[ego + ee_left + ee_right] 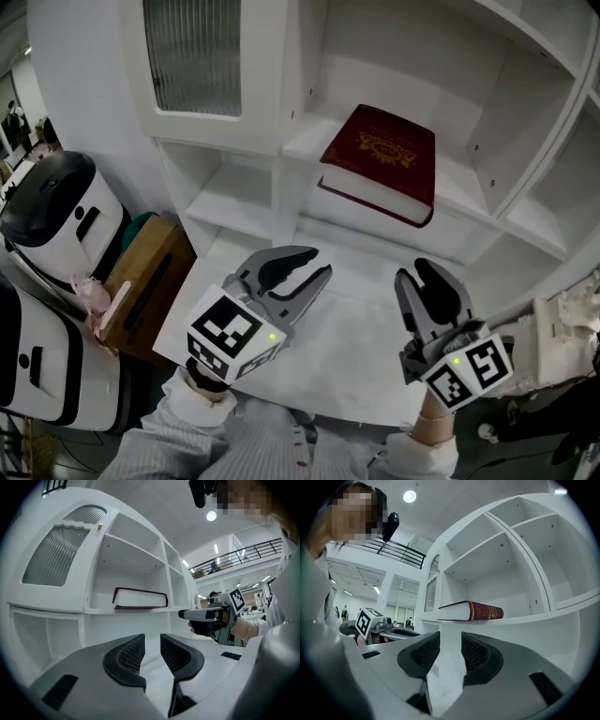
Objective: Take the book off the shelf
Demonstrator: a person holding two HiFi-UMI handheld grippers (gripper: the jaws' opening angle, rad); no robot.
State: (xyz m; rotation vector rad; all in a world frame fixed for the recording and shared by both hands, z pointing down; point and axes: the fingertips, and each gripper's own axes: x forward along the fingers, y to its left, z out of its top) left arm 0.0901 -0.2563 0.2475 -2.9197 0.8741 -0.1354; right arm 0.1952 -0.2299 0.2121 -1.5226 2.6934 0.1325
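A thick dark red book (384, 159) with gold print lies flat on a white shelf (469, 202) of the open shelf unit, with bare shelf around it. My left gripper (300, 267) hovers over the lower white ledge (366, 319), below and left of the book, its jaws slightly apart and empty. At the lower right of the book my right gripper (429, 281) stands open with nothing between its fingers. The left gripper view shows the book (140, 598) above its jaws (152, 641). From the right gripper (450, 639) the book (471, 611) appears spine-on, higher up.
A ribbed-glass cabinet door (192, 56) closes the compartment left of the book. A black-and-white machine (56, 216) and a brown box (150, 272) stand on the floor at the left. A crumpled white object (572, 328) sits at the right edge.
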